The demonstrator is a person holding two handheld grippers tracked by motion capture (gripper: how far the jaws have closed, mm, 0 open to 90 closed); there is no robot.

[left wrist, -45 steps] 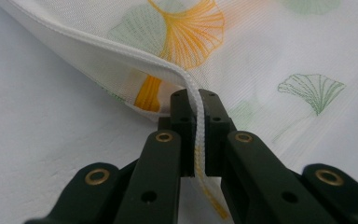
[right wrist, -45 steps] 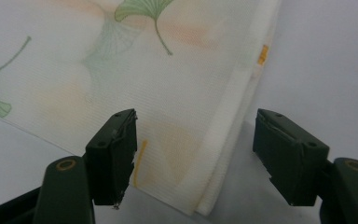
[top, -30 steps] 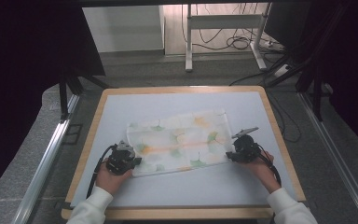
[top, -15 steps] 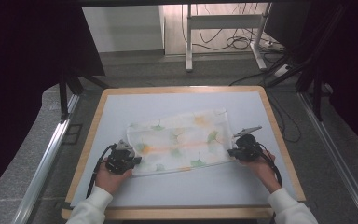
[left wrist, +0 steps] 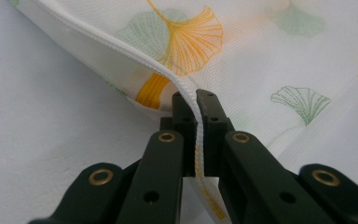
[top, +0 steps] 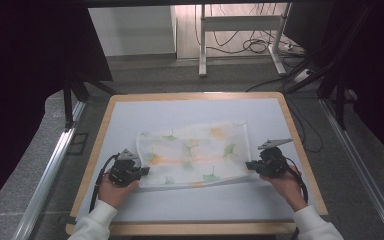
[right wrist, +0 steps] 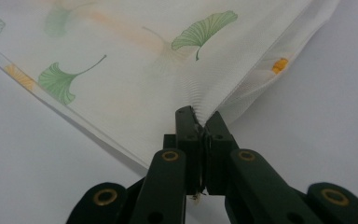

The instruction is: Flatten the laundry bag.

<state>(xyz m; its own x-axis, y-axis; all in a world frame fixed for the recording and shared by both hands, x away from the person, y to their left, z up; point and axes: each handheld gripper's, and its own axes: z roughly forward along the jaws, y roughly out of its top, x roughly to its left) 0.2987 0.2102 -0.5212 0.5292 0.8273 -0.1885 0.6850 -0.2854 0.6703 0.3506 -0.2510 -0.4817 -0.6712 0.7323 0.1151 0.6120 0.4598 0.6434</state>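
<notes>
High view: A thin white cloth [top: 192, 154] printed with green and orange leaves lies near the middle of the table [top: 195, 202]. The left gripper [top: 142, 171] sits at the cloth's 8 o'clock corner; the right gripper [top: 249, 165] sits at its 4 o'clock corner. A hand backs each gripper from 6 o'clock. The near edge of the cloth runs between the two grippers, and the far edge lies flat toward 12 o'clock.

Left gripper view: The left gripper [left wrist: 197, 100] has its jaws closed on the cloth's [left wrist: 261, 51] hemmed edge, which passes upright between them. The cloth rises from the table at this point.

Right gripper view: The right gripper [right wrist: 204, 119] is clamped on a gathered corner of the cloth [right wrist: 135, 79]. Fabric fans out from the jaws toward 11 o'clock. A second layer shows beneath at 2 o'clock.

Handling: The cloth appears light, soft and semi-sheer. It will likely sag and fold without support. Grip at the stitched hem or corners, where the material is thickest. Even tension between the two grippers should prevent slipping or bunching.
</notes>
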